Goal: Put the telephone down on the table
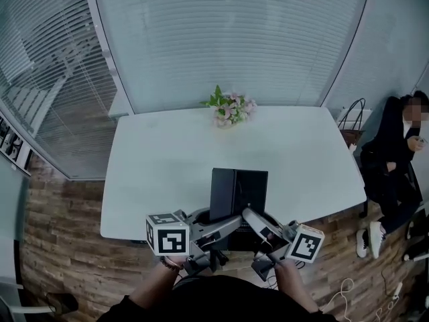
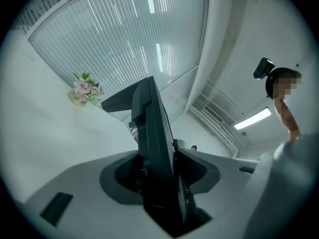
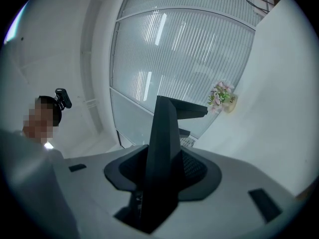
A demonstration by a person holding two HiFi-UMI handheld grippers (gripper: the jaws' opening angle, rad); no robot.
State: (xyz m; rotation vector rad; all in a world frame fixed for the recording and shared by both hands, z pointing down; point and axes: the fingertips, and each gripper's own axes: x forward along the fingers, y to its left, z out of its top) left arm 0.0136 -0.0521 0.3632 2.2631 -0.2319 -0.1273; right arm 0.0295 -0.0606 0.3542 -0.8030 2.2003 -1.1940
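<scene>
We hold the telephone (image 1: 238, 192) between both grippers at the near edge of the tabletop (image 1: 161, 153). The left gripper (image 2: 162, 176) clamps it from the left, its jaws part open and pressed on the black body, which stands edge-on between them. The right gripper (image 3: 162, 176) clamps it from the right in the same way, its jaws also part open and closed on the body. In the head view the telephone's far half lies over the white tabletop and its near half overhangs the edge above the wooden floor (image 1: 60, 247). We cannot tell whether it touches the tabletop. Flowers (image 1: 230, 109) stand at the far edge, well apart from the telephone. A person (image 1: 392, 159) sits beyond the tabletop's right side.
</scene>
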